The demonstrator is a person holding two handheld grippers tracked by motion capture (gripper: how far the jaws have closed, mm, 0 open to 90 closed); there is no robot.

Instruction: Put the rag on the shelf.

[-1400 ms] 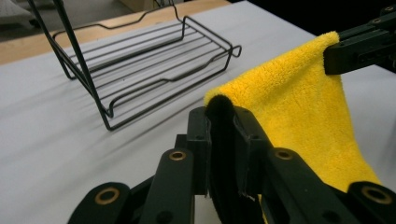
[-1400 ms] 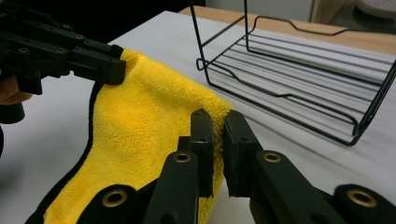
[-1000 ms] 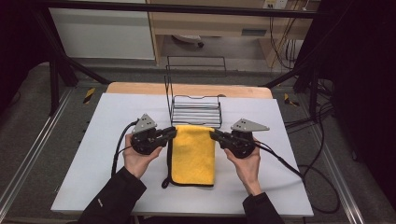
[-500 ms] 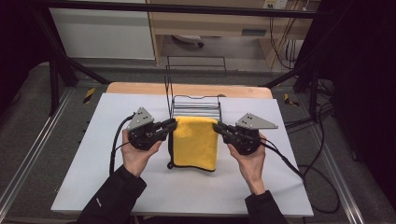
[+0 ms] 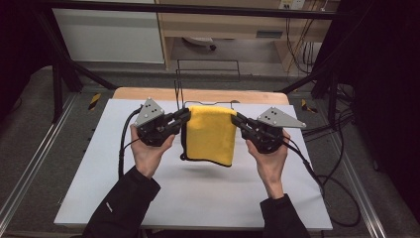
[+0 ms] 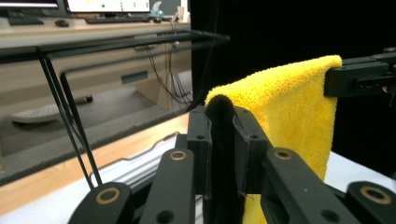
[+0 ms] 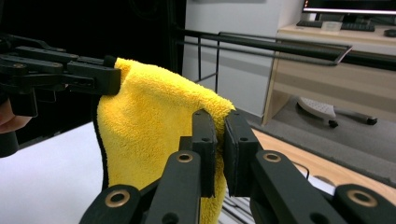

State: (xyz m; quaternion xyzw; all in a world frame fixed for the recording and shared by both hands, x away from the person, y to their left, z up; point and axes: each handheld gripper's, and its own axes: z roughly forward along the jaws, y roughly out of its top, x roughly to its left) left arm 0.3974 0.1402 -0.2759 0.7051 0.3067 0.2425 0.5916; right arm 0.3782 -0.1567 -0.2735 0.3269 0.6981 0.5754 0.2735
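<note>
1. The left tongs (image 5: 184,117) are pinching the yellow towel (image 5: 210,134) at its top left corner, their black jaws pressed hard on a dark, folded edge of the cloth, as the left gripper view shows it squeezed between the pads.
2. The right tongs (image 5: 235,119) are clamped on the towel's top right corner, and in the right gripper view a nub of fluffy yellow pile pokes up between the two flat black jaws.
3. The towel hangs in the air between the two tongs, top edge stretched nearly level, the rest falling as a soft rectangle with rounded lower corners and a thin dark trim along the left side and bottom.
4. Its surface is thick terry, nubbly and matte, a strong yellow against the smooth pale-grey bench (image 5: 148,198).
5. Seen from the high view, the towel sits near the middle of the bench, a touch toward twelve o'clock, with its faint shadow on the bench top below it toward six o'clock.
6. A thin black wire rack (image 5: 208,82) stands right behind the towel at twelve o'clock, near the wooden far edge of the bench.
7. Each gripper carries a grey three-cornered plate with small holes, and black cables trail back toward six o'clock past the person's dark sleeves.
</note>
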